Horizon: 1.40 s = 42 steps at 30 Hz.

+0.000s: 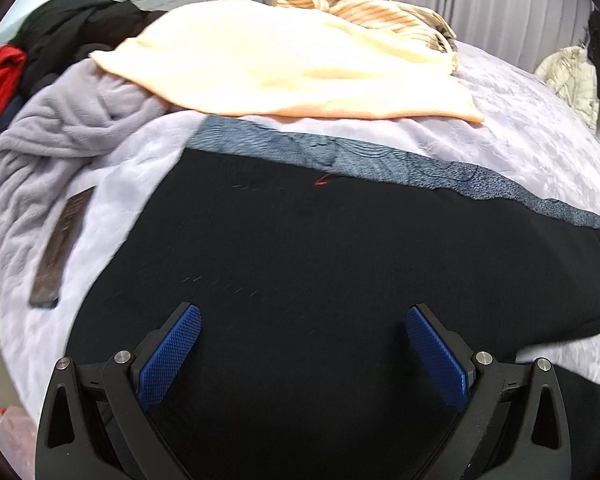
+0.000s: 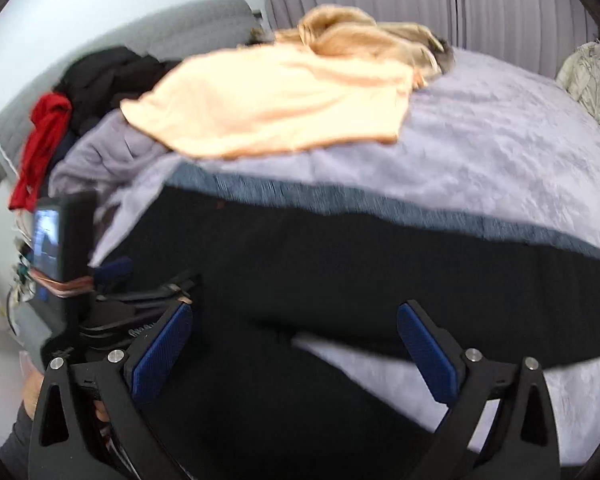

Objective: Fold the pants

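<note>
Black pants [image 1: 300,248] lie spread on a lavender bed cover [image 1: 520,152], with a grey-blue inner lining band [image 1: 340,160] showing along their far edge. My left gripper [image 1: 303,316] is open just above the black fabric, holding nothing. In the right wrist view the pants [image 2: 340,256] lie across the bed, with a gap of bed cover [image 2: 360,364] between two black parts. My right gripper [image 2: 294,314] is open over the pants and empty. The other gripper unit with its screen [image 2: 60,248] shows at the left.
A peach cloth [image 1: 292,68] and a striped tan garment [image 1: 364,4] lie on the far side of the bed. Black and red clothes [image 1: 32,52] are piled at the left. A dark flat remote-like object [image 1: 60,248] lies on the cover. A pale jacket [image 1: 572,76] hangs at right.
</note>
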Each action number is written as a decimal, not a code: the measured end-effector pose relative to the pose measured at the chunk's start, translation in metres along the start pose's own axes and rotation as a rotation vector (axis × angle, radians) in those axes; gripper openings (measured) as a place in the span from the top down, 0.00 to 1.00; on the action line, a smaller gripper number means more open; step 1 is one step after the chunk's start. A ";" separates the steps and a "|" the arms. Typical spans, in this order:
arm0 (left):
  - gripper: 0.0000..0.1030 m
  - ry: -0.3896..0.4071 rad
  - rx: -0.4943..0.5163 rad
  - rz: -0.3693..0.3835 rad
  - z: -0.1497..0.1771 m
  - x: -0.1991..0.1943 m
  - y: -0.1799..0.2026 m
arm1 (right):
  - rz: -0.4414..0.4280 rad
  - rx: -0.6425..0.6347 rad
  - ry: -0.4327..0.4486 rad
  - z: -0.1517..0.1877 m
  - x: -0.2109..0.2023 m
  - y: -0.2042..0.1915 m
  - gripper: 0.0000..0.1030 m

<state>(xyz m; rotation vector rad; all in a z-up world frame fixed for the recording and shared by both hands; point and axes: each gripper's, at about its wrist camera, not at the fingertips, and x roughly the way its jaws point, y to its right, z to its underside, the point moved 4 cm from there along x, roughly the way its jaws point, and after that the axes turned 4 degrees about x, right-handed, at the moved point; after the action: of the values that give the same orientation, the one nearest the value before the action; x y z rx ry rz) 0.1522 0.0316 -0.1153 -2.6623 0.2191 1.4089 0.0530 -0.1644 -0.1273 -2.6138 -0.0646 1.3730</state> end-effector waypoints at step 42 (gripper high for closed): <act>0.00 -0.005 -0.029 0.092 -0.009 0.047 -0.006 | -0.191 -0.626 -0.520 -0.061 0.171 0.020 0.70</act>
<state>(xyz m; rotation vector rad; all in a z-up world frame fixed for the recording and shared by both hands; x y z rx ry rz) 0.1864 0.0325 -0.1488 -2.7042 0.3278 1.4548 0.1998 -0.1716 -0.2364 -2.4800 -0.9222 2.1851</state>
